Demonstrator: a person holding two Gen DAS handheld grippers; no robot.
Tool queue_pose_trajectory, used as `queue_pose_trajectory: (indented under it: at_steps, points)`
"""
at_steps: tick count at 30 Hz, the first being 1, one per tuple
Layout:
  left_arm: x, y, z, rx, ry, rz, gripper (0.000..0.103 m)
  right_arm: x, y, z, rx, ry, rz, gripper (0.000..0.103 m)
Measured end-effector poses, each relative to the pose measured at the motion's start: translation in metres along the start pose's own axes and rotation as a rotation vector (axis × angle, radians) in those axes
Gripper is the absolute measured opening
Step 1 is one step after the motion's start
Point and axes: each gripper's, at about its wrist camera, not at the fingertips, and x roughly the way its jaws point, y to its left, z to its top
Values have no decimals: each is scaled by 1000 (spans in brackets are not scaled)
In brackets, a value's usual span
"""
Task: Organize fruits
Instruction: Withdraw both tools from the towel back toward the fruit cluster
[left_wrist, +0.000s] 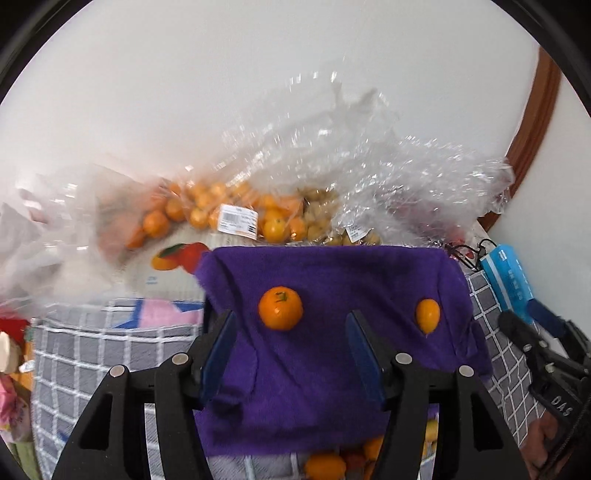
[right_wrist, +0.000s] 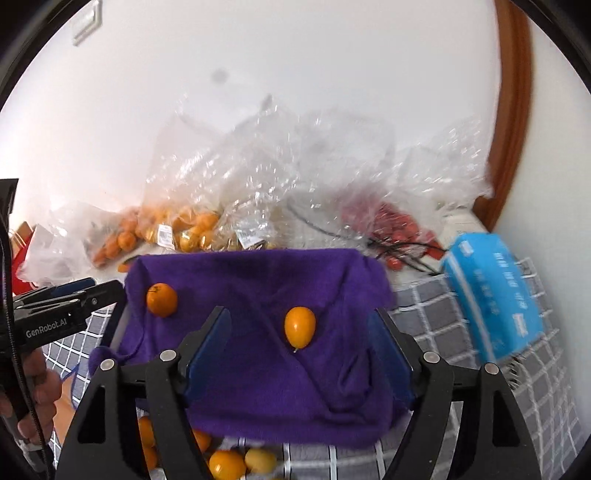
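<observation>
1. Left wrist view: left tongs (left_wrist: 291, 354) apart, empty, hovering over the purple cloth (left_wrist: 332, 369). Round mandarin (left_wrist: 280, 308) lies on the cloth just ahead, btwn the blue pads (left_wrist: 221, 350).
2. Right wrist view: right tongs (right_wrist: 299, 358) also apart, nothing held. Oval kumquat (right_wrist: 300, 327) sits on the cloth btwn the fingers, well apart from the mandarin.
3. More loose fruit at the cloth's near edge; bagged fruit in clear plastic bags (right_wrist: 229, 192) behind, blue tissue pack (right_wrist: 495, 291) to the right.
4. Handling, my guess: both fruits light, smooth-skinned, roll easily on soft cloth. Mandarin – squeeze across its widest part, gently, peel bruises. Kumquat – small & slippery; grip across the short axis, mid-body, or it may squirt out.
</observation>
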Motion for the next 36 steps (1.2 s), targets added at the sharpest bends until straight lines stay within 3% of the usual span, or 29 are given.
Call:
queue_pose_trajectory:
  at_steps: [10, 17, 23, 28, 32, 36]
  points:
    - [-64, 10, -31, -21, -45, -19, 59, -68, 5, -33, -20, -45, -12, 77]
    - [-84, 22, -61, -45, -40, -13, 59, -72, 2, -68, -8, 22, 2, 77]
    - [-91, 30, -85, -71, -37, -11, 59, -74, 4, -96, -35, 28, -1, 76]
    - [-91, 33, -103, -82, -35, 4, 59, -65, 2, -115, -39, 48, 18, 66]
    - [-79, 38, -116, -86, -10, 16, 59, -45, 6, -131, -62, 103, 37, 49]
    - [-65, 42, -126, -92, 25, 16, 59, -26, 10, -142, -80, 137, 46, 46]
